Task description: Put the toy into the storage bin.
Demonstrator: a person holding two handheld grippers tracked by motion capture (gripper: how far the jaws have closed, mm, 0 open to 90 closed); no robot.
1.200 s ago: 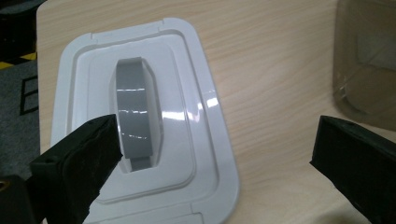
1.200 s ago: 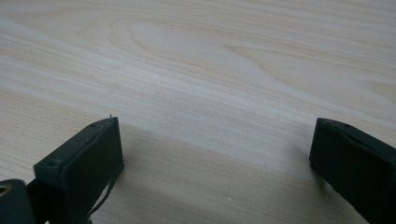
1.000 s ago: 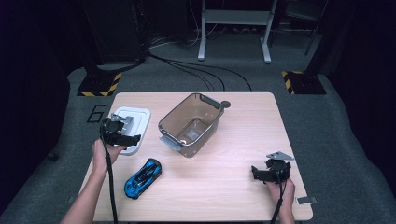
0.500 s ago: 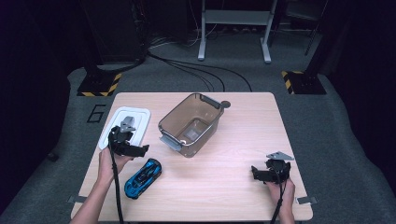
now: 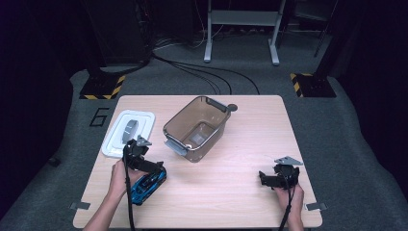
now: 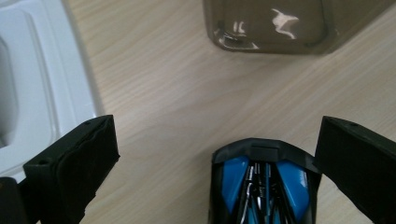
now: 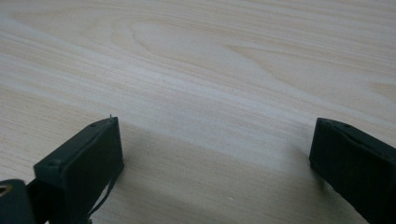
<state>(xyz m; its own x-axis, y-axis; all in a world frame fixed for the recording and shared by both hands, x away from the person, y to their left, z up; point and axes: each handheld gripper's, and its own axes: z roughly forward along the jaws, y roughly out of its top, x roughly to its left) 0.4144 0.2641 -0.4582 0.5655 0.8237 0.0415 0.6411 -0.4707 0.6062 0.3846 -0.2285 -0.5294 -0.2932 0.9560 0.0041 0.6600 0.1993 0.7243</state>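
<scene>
Toy car (image 6: pixel 264 186): blue and black, lying on the counter (image 5: pixel 240 192) near its left front corner, just beside the white lid (image 5: pixel 127 132); its nose is sitting between the left jaws, nearer the right-hand one.
Left gripper (image 5: pixel 153 168): hovering low over the car with jaws spread wide and gripping nothing, seemingly lining up so the car's narrow body fits the gap.
Right gripper (image 5: pixel 267 179): resting over bare counter well apart from the car, jaws wide and empty, likely waiting.
Container (image 5: pixel 195 127): brown, clear, open-topped, standing mid-counter, probably the car's destination.
</scene>
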